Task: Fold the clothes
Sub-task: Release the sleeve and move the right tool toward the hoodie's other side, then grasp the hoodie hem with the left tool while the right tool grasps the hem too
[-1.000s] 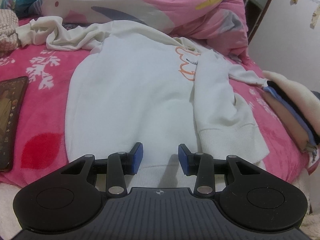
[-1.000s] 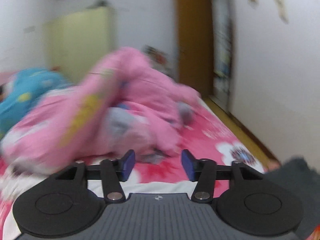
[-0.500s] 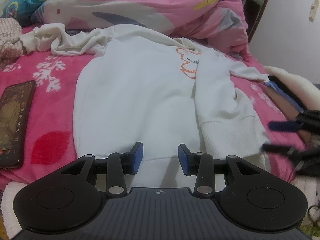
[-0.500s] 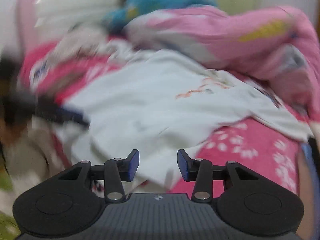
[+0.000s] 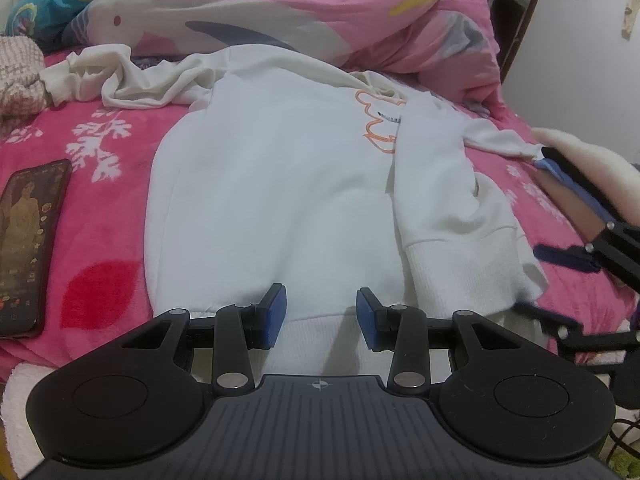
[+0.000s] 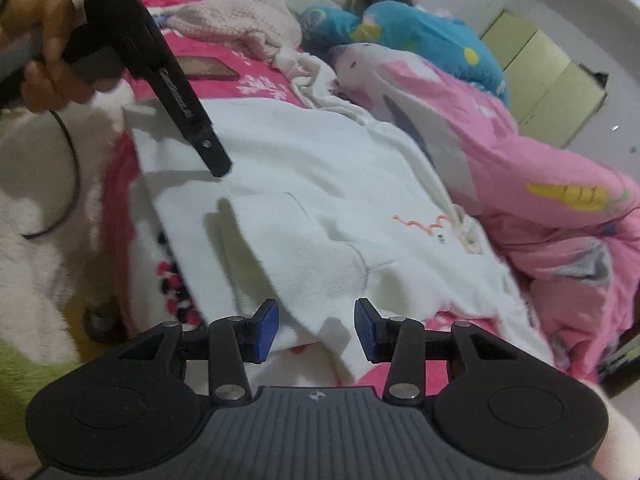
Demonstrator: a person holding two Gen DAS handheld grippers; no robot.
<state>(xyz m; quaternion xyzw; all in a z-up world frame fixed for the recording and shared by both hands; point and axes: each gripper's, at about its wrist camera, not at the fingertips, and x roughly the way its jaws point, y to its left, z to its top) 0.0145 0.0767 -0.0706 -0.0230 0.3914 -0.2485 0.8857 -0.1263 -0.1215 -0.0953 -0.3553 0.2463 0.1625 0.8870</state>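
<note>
White sweatshirt is spread flat on the pink bed, one side already folded inward. Left hand-held gripper is held unclenched over the hem, nothing grasped. Right hand-held gripper is also empty, jaws apart over the folded edge's corner. Both hem corners should be pinched evenly before lifting. Phone lies beside the sweatshirt; the pink quilt crowds the collar end.

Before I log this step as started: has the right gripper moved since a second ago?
Yes. The right gripper swung down from facing the pink quilt and doorway to the white sweatshirt hem.
</note>
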